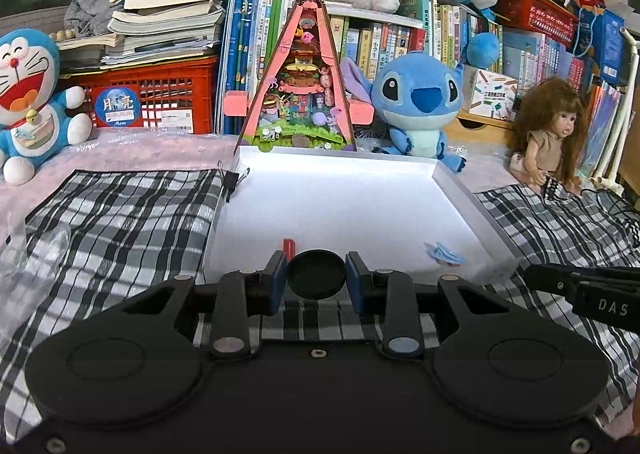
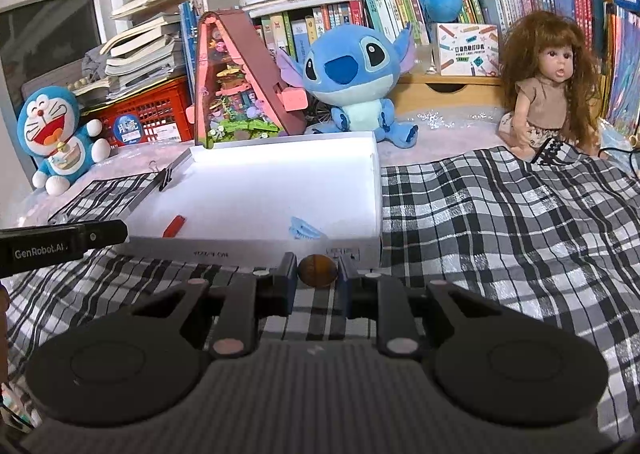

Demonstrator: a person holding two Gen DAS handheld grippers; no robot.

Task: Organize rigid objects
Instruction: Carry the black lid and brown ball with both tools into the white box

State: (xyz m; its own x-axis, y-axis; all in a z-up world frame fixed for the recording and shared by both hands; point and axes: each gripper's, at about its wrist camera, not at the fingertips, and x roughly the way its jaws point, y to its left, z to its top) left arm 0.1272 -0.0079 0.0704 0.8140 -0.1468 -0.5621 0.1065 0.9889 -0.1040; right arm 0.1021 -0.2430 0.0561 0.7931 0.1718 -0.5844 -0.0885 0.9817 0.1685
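The left gripper clamps a black round lid at lower centre, over the white tray's near edge; the right gripper pinches a brown oval bead before the tray's front wall.

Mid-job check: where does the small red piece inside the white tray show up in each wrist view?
Left wrist: the red piece pokes up just beyond the left gripper, at the near edge of the white tray.
Right wrist: the red piece lies on the tray floor, left of center, near the front wall.
Shared landmark: the blue clip, also in the tray.
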